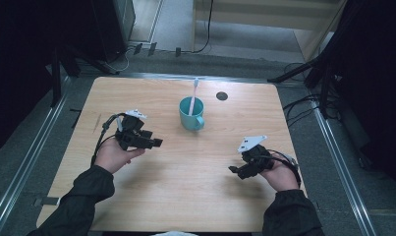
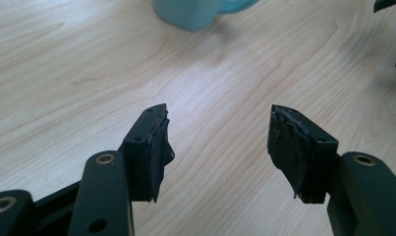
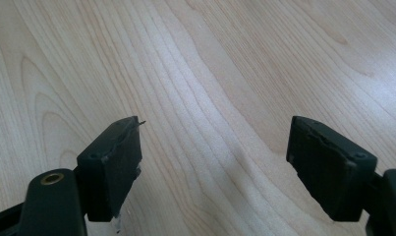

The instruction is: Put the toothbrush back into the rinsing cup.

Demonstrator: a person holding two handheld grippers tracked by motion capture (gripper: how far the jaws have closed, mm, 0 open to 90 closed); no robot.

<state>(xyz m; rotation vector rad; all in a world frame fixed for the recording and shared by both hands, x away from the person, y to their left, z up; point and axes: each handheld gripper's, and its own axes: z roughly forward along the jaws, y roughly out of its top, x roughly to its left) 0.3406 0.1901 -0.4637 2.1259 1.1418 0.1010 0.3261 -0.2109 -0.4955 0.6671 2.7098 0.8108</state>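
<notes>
Teal mug point(image 1: 191, 114) holding white toothbrush point(image 1: 194, 93)

White toothbrush point(image 1: 194, 94) stands tilted in teal mug point(image 1: 191, 114), mid-table.

Two hands, each holding an open gripper above the worktop.

The left hand point(image 1: 113, 153) comes in from the lower left in a dark sleeve and holds the left gripper point(image 1: 155, 142) pointing toward the right; in the left gripper view its fingers point(image 2: 151, 147) stand wide apart with nothing between them. The right hand point(image 1: 280, 173) comes in from the lower right and holds the right gripper point(image 1: 233, 170) pointing left; in the right gripper view its fingers point(image 3: 112, 164) are likewise spread and empty. The two grippers are well apart.
</notes>
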